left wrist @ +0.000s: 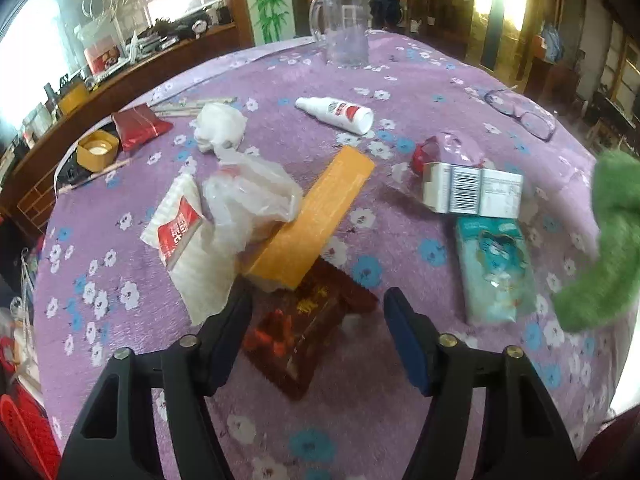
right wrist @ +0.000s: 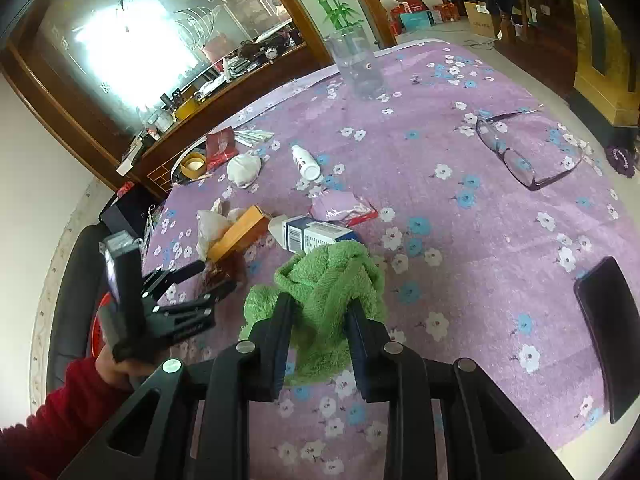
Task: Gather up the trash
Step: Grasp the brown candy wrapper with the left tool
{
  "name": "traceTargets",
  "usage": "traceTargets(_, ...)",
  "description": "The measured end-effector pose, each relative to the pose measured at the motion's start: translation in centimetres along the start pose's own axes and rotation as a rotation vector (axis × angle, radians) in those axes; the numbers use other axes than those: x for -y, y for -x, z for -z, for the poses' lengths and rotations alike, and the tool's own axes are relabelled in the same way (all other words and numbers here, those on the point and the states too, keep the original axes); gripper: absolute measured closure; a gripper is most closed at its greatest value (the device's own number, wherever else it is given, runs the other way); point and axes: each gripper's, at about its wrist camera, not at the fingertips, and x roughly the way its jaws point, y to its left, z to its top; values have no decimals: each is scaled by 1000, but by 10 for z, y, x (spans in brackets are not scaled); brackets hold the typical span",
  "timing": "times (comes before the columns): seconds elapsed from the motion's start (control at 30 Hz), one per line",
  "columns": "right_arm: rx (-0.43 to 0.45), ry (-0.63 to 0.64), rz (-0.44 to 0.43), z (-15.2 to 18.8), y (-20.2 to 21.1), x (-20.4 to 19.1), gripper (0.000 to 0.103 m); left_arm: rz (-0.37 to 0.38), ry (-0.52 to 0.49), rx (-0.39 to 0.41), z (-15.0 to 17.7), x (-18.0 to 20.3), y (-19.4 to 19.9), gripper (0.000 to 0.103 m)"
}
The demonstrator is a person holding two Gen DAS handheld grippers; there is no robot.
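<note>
My left gripper [left wrist: 316, 312] is open above a dark red snack wrapper [left wrist: 304, 332] that lies between its fingers on the purple flowered cloth. Beyond it lie an orange box [left wrist: 316, 216], a crumpled clear plastic bag [left wrist: 252, 200], a white tissue pack [left wrist: 180, 224], a white carton with a barcode [left wrist: 472, 194], a teal tissue pack [left wrist: 496, 268], a white bottle [left wrist: 336, 112] and a crumpled tissue [left wrist: 220, 126]. My right gripper [right wrist: 318, 312] is shut on a green cloth [right wrist: 328, 280], which also shows in the left wrist view [left wrist: 600, 240]. The left gripper also shows in the right wrist view [right wrist: 212, 276].
A glass mug [left wrist: 344, 28] stands at the far edge. Glasses [right wrist: 516, 152] and a black phone [right wrist: 612, 328] lie on the right. A yellow cap [left wrist: 98, 150] and a red packet [left wrist: 138, 124] lie far left, near the table's edge. A red basket [left wrist: 24, 432] is below left.
</note>
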Motion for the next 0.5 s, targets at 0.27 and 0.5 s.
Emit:
traceTargets(0.27,-34,34,-10,5,-12,-15,74,11,90,-17,17,-3,1,71)
traceTargets(0.5,-61,88,-21,7,-36,-47,74,37,233,45,58,-5,46,72)
